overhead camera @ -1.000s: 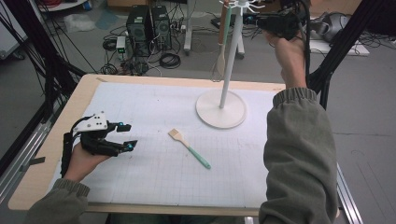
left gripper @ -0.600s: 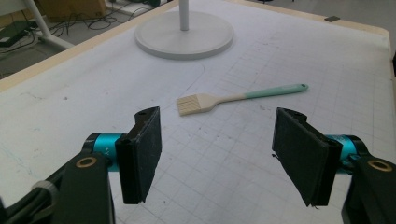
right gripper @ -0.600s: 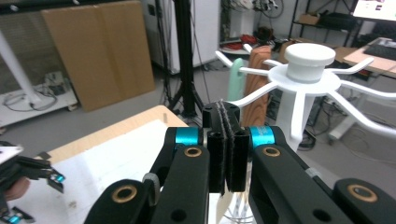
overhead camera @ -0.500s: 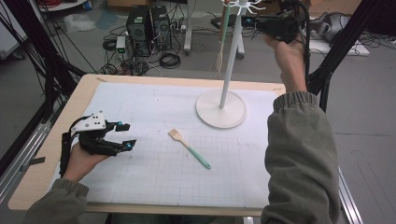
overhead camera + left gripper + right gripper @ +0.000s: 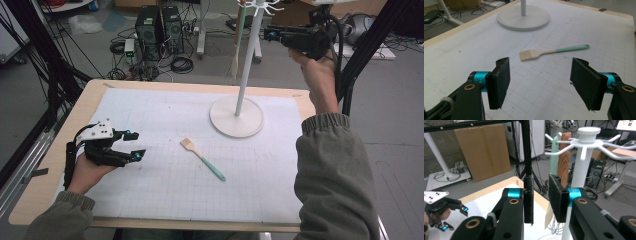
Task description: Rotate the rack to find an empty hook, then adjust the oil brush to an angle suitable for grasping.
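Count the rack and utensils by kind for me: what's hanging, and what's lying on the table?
Rack: 1
Utensils hanging on it: 2 (mint handle, wooden handle)
Brush lying on the table: 1
Total: 4

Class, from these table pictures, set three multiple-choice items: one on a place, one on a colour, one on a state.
1. Where does the pastry brush lie?
A. on the white mat, near the stand's round base
B. on the floor
C. inside the left claw

2. What colour is the end of the brush's handle?
A. red
B. mint green
C. black

3. How does the left claw stand?
A. shut on the brush
B. shut on the stand's pole
C. open, with nothing in it

Key: 1 A, the high view shows it flat on the mat below the stand. 2 B, the left claw's own view shows green. 3 C, its pads stand apart over bare mat.
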Demonstrator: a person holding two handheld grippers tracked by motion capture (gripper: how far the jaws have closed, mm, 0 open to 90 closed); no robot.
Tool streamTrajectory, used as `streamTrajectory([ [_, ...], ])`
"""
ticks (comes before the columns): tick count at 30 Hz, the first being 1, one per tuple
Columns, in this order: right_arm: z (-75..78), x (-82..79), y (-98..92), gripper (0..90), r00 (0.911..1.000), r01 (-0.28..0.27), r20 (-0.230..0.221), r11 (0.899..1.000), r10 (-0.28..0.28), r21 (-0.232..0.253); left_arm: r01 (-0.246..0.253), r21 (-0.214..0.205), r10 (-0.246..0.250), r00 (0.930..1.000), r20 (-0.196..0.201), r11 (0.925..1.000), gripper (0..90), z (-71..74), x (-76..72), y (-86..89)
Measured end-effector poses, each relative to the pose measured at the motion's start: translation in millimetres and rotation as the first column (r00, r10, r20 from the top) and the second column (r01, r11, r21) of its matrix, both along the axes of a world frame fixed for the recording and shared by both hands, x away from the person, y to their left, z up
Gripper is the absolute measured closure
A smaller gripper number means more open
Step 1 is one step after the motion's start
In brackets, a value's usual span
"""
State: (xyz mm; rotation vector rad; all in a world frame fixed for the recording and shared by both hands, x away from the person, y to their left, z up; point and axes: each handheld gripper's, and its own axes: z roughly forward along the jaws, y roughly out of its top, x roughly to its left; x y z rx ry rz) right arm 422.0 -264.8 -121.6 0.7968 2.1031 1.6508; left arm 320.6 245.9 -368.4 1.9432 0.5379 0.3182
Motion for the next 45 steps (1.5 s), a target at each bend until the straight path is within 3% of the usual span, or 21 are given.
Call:
streamTrajectory([
  [13,-25.6,-24.0,2.1,52.6,0.9998,-0.008,-0.02,1.0,0.007,-0.019,0.004,0.001,-0.004,1.0,-0.001,1.0,32.5,0.0,1.0,-1.0],
  [30,-67.1,-52.4,8.7,46.4,0.9979,-0.046,-0.046,0.999,0.045,-0.012,-0.016,0.019,0.016,0.9998,-0.008,0.9997,32.3,-3.0,-1.4,-0.1],
  [38,-94.3,-64.5,19.7,41.3,0.9968,-0.043,-0.069,0.997,0.039,-0.063,-0.032,0.021,0.032,0.9994,-0.007,0.9992,31.2,-5.0,-1.5,0.5],
  [45,-112.7,-80.7,26.2,39.7,0.9961,-0.051,-0.074,0.997,0.047,-0.054,-0.024,0.037,0.025,0.9996,-0.013,0.999,29.5,-7.7,-0.7,-4.5],
])
